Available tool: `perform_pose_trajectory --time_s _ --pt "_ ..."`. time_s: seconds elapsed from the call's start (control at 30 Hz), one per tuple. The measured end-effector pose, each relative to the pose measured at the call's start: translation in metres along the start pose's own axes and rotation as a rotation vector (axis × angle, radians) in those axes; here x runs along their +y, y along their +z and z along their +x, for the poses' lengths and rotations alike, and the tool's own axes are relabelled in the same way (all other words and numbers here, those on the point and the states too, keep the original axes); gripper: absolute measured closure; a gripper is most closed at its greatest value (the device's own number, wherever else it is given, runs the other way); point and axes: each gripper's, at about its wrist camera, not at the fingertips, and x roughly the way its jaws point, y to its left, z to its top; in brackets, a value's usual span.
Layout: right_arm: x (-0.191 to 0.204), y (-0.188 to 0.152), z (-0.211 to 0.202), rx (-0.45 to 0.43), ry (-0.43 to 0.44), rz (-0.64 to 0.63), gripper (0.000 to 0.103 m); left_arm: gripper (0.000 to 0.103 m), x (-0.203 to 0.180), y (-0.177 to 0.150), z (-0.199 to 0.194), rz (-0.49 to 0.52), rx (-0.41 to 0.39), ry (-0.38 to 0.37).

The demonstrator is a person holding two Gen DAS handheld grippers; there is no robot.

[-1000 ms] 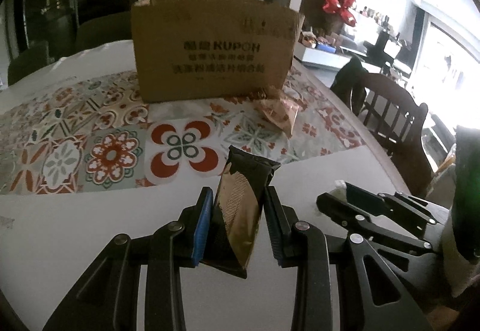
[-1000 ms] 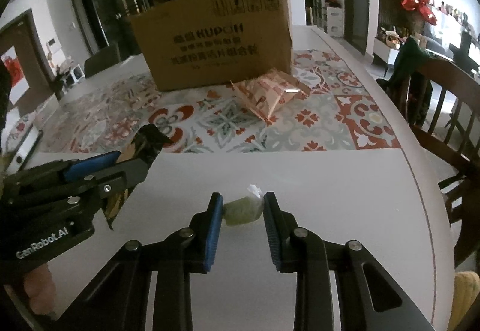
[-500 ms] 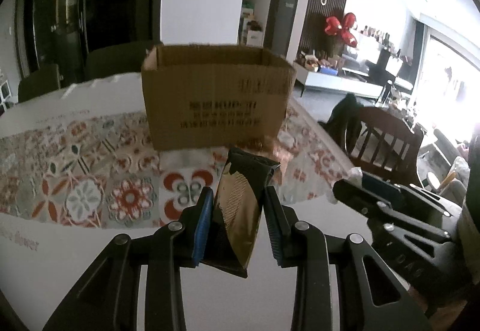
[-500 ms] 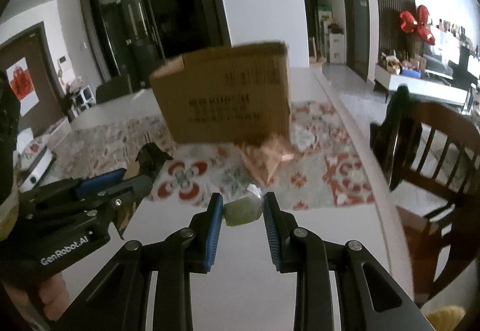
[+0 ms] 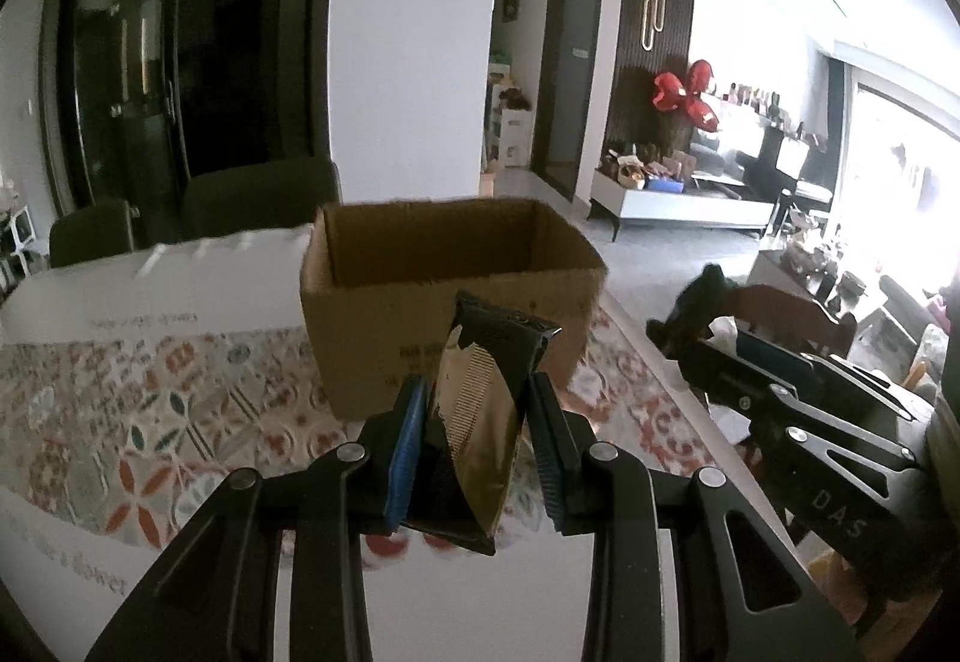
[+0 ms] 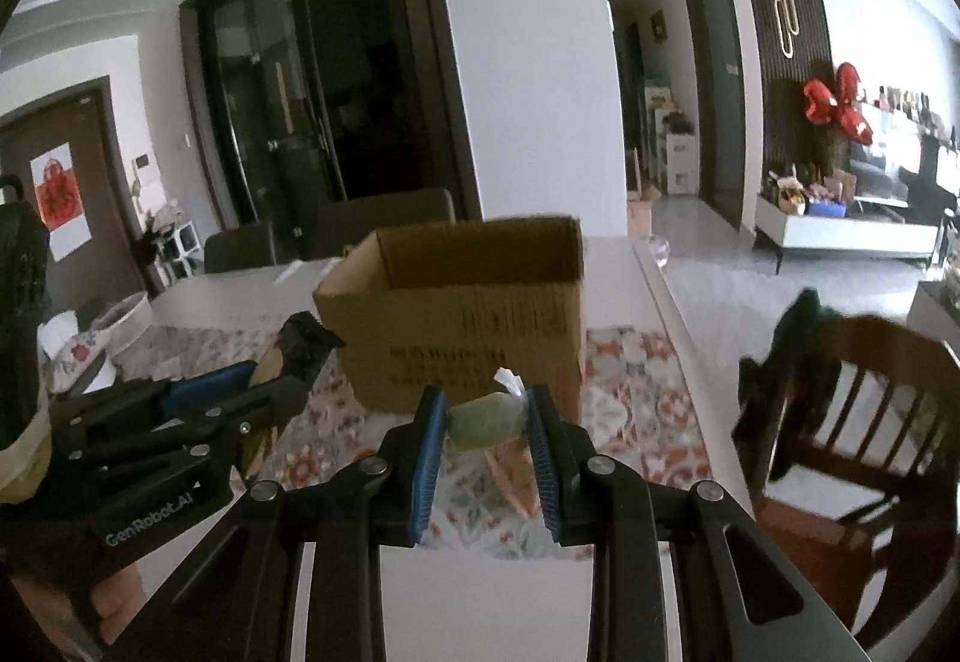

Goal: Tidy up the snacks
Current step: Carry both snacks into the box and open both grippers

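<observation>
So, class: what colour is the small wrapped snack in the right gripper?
Pale green small wrapped snack, clear wrapper; right gripper; right wrist view best.

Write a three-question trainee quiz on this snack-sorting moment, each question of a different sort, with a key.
1. True or false: the cardboard box is open at the top.
2. Multiple choice: the left hand-held gripper holds A) a dark gold-and-black snack packet, B) a red can, C) nothing.
3. Fill in: the right hand-held gripper is shut on a small ____-coloured wrapped snack.

Key: 1 true; 2 A; 3 green.
</observation>
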Motion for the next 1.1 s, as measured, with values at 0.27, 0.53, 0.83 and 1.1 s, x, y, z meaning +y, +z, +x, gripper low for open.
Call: perform_pose_trajectory --time_s 0.27,0.53,0.83,1.1 --pt "0.0 0.047 0.02 -0.049 0.008 -0.009 0.074 0.069 0.009 0.043 0.012 0.016 -0.033 0.021" --pt "-0.003 0.087 0.052 -0.052 0.02 -0.03 0.074 0.069 0.02 0.08 0.038 0.021 -0.033 0.038" --pt "-0.01 0.111 0.096 -0.003 0.012 -0.034 0.074 0.069 0.032 0.105 0.087 0.006 0.041 0.045" --pt "-0.017 0.119 0.132 0.06 -0.005 -0.039 0.074 0.069 0.038 0.117 0.126 0.004 0.103 0.074"
